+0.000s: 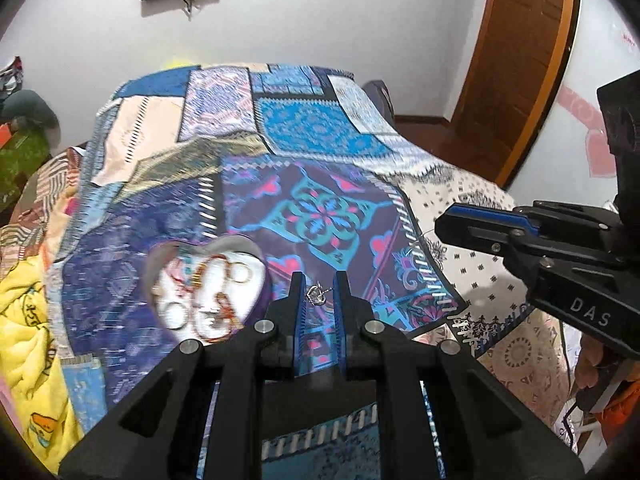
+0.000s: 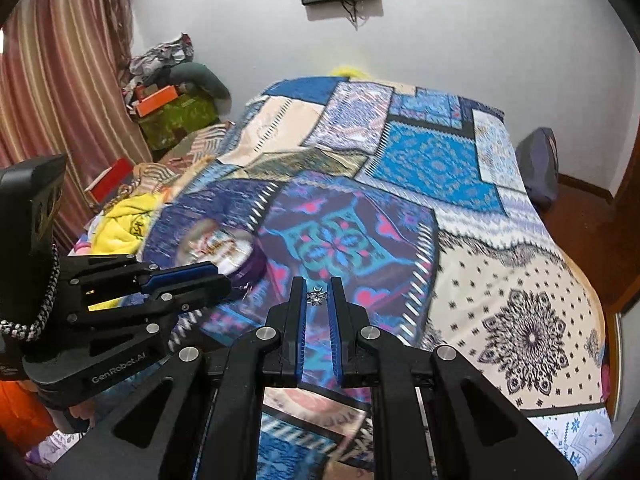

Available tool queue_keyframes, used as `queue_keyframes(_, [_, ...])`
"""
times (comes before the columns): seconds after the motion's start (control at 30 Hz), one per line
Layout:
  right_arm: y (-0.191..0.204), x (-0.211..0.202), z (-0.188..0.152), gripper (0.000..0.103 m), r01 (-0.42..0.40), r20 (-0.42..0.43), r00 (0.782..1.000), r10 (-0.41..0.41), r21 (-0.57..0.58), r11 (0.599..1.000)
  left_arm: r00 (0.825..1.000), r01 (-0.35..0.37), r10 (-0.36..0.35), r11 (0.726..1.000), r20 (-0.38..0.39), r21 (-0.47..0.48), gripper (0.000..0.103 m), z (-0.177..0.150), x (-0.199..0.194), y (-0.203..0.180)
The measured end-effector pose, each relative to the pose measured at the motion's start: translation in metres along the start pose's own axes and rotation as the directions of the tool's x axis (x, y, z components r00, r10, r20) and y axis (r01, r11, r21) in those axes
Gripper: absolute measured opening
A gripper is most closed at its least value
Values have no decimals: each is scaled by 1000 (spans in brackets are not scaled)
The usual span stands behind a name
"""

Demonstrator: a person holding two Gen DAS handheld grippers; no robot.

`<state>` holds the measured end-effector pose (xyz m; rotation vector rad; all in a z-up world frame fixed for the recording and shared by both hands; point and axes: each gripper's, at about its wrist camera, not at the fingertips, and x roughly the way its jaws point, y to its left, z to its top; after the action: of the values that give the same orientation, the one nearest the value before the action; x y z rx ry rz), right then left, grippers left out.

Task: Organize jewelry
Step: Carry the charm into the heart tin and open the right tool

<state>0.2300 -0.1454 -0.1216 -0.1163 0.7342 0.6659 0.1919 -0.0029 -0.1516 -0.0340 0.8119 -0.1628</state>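
Gleaming between each claw's tips, a silver pendant (image 1: pixel 317 295) apiece.

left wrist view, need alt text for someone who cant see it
The left gripper pinches a small silver charm above a patchwork bedspread. A heart-shaped box of bangles sits left; the right gripper reaches in from the right.

Motion blur smears the heart-shaped jewelry box (image 1: pixel 208 284) left of the left hand-held gripper (image 1: pixel 320 292), so its bangles cannot be told apart. The small silver piece (image 2: pixel 316 296) between the right hand-held gripper's (image 2: pixel 316 294) fingertips is too tiny to identify.
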Motion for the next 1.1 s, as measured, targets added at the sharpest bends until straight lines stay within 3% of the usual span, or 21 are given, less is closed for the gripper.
queue_keyframes(0.6, [66, 17, 18, 9, -92, 27, 995, 94, -44, 995, 990, -74, 84, 993, 109, -95, 12, -4, -69, 72])
queue_keyframes(1.1, [77, 54, 26, 9, -130, 1, 991, 130, -33, 991, 992, -72, 84, 990, 91, -124, 12, -3, -47, 96])
